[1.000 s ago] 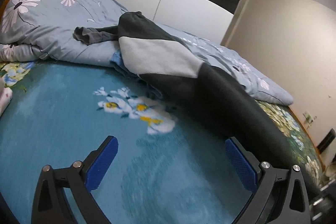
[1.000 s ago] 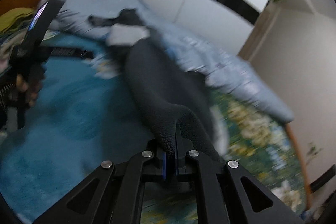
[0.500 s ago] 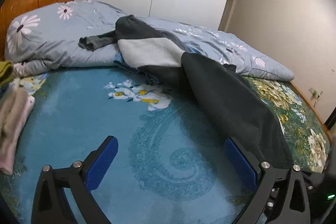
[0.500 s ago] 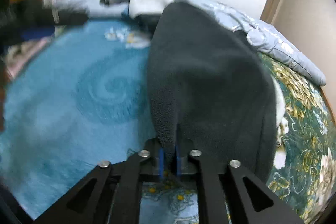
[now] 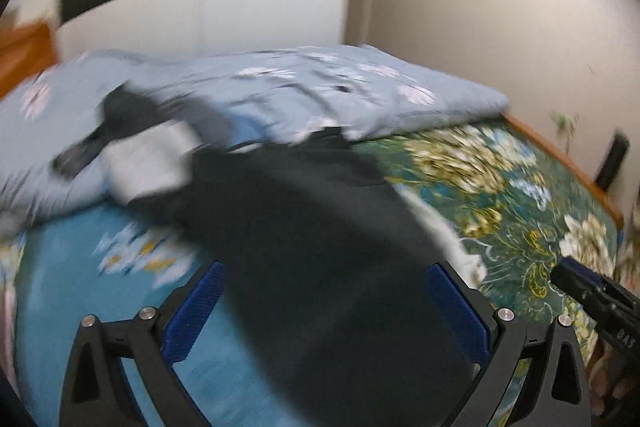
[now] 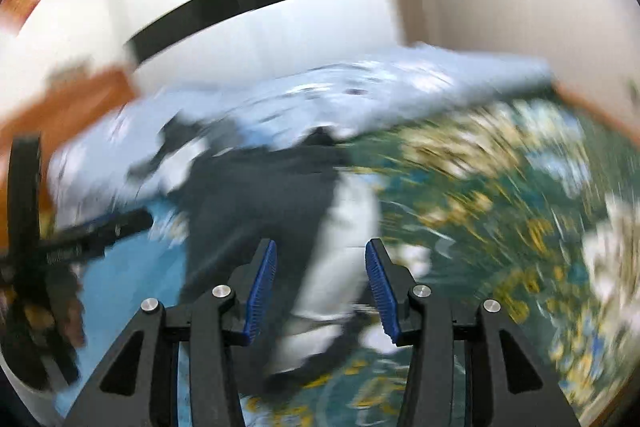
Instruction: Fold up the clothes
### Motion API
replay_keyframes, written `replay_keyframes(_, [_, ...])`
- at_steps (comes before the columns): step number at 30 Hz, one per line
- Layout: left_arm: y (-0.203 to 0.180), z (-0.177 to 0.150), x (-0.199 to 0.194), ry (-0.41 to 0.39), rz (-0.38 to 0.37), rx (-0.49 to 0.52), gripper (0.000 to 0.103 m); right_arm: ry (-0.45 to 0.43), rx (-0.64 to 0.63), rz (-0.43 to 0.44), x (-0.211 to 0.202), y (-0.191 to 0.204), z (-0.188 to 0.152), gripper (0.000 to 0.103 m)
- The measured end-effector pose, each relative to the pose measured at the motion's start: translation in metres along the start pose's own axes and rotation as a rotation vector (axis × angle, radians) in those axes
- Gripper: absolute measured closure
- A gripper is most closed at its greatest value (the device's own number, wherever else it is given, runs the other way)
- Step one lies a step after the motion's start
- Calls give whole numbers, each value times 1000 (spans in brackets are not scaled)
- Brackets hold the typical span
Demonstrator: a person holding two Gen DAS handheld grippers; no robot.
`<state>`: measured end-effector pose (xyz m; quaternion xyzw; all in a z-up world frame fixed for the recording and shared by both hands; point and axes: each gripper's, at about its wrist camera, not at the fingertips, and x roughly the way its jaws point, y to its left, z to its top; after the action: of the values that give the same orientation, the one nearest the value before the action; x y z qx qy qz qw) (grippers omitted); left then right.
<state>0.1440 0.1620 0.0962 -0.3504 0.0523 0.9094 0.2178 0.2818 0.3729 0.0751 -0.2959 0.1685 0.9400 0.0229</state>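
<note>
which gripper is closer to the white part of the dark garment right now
Right. The white part lies just ahead of the right gripper, between its open fingers. The left gripper straddles the garment's dark part, white patch off to its right.

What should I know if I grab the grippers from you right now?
Left gripper: open, holding nothing, with the dark garment lying between its fingers.
Right gripper: open too, holding nothing; the garment's dark and white end lies under it.
The garment lies stretched across the floral bedspread, its far end up on the light blue quilt.
Done: the garment is laid out on the bed. No fold shows yet.
Left: grip an edge with each gripper and start folding. Both views are blurred by motion, so check the edges first.
</note>
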Motion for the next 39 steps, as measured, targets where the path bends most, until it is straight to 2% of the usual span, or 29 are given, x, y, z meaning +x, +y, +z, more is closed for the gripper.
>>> replay_keyframes(4, [-64, 33, 56, 63, 24, 148, 0, 27, 32, -52, 0, -47, -9, 55])
replay_keyframes(7, [-89, 44, 103, 139, 118, 241, 3, 46, 53, -57, 6, -70, -11, 55])
replay_keyframes(10, [-96, 48, 143, 222, 201, 283, 17, 50, 67, -62, 10, -88, -13, 55])
replay_keyframes(15, [-90, 52, 188, 314, 281, 286, 29, 68, 91, -58, 27, -114, -19, 55])
replay_keyframes(17, [-87, 53, 197, 341, 259, 261, 47, 80, 109, -54, 33, -119, -21, 55])
replay_keyframes(18, [-86, 54, 201, 350, 248, 250, 52, 84, 112, -52, 35, -120, -22, 55])
replay_keyframes(19, [-85, 55, 199, 349, 236, 243, 69, 86, 115, -53, 34, -121, -23, 55])
replay_keyframes(20, [-84, 56, 196, 342, 230, 238, 77, 87, 119, -53, 33, -121, -23, 55])
replay_keyframes(21, [-82, 57, 192, 332, 226, 229, 86, 87, 122, -54, 32, -121, -24, 55])
replay_keyframes(25, [-57, 61, 151, 242, 179, 145, 90, 91, 135, -56, 27, -121, -25, 55])
replay_keyframes(31, [12, 47, 10, -34, 129, 13, 90, 70, 94, -53, 3, -99, -21, 55])
replay_keyframes(35, [74, 2, -82, -168, 192, -78, 90, 61, 65, -43, -10, -80, -20, 55])
replay_keyframes(39, [141, -70, -145, -197, 271, -206, 90, 77, 31, -20, -15, -57, -27, 55])
